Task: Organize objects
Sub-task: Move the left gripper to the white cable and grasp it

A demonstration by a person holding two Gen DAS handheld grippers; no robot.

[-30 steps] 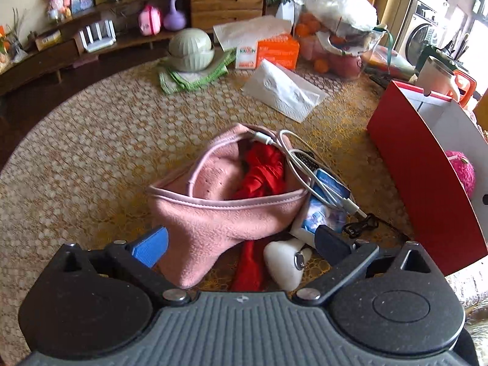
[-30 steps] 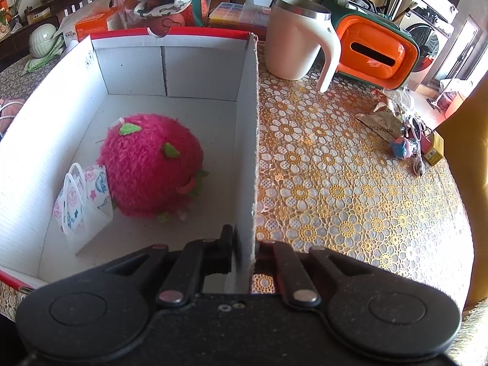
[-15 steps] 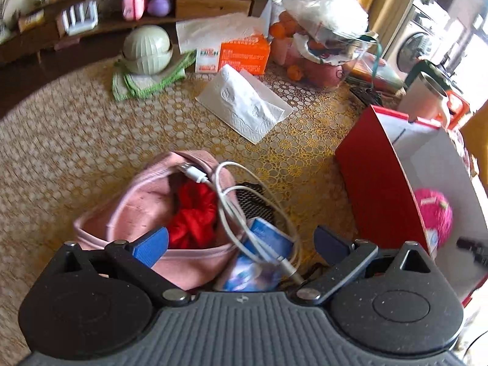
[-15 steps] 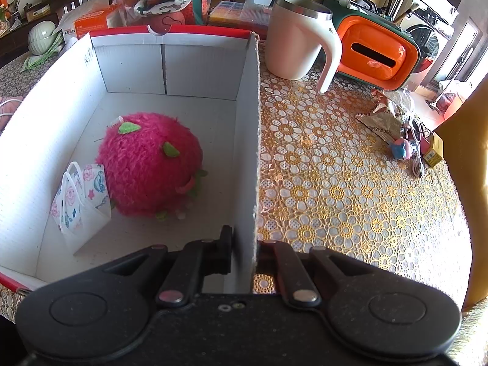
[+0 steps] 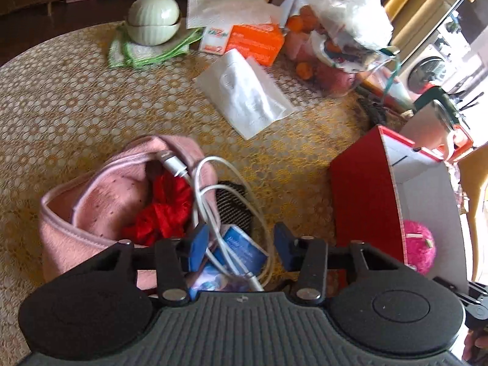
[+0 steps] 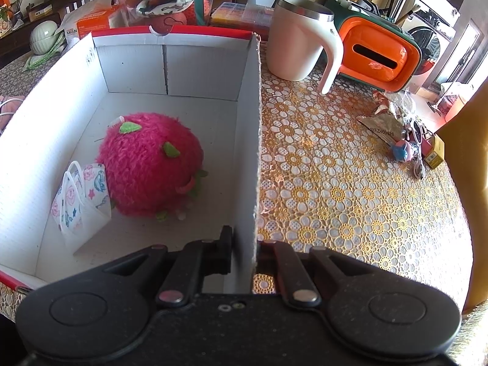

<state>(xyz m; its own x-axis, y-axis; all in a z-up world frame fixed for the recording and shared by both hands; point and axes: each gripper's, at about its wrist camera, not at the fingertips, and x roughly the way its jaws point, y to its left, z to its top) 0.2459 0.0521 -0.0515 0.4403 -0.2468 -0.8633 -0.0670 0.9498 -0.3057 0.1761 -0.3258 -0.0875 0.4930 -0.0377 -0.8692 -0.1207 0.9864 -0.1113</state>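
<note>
In the left wrist view a pink cloth pouch point(image 5: 100, 201) lies on the table with a red scrunchie point(image 5: 161, 210), a white cable point(image 5: 213, 195) and a blue packet point(image 5: 241, 251) at its mouth. My left gripper point(image 5: 239, 244) is partly closed around the cable and packet, its blue pads on either side. The red box point(image 5: 363, 201) stands to the right. In the right wrist view my right gripper point(image 6: 244, 250) is shut on the box's right wall point(image 6: 248, 158). Inside lie a pink plush ball point(image 6: 151, 164) and a patterned face mask point(image 6: 80, 201).
A tissue pack point(image 5: 247, 93), orange carton point(image 5: 254, 42), green lidded bowl point(image 5: 152, 19) and bagged fruit point(image 5: 338, 36) sit at the table's far side. A white mug point(image 6: 297, 50), an orange-green case point(image 6: 378, 52) and small trinkets point(image 6: 402, 143) lie right of the box.
My left gripper has moved forward and right over the pile and its jaws have narrowed around the cable and packet. The right gripper and box have not moved.
</note>
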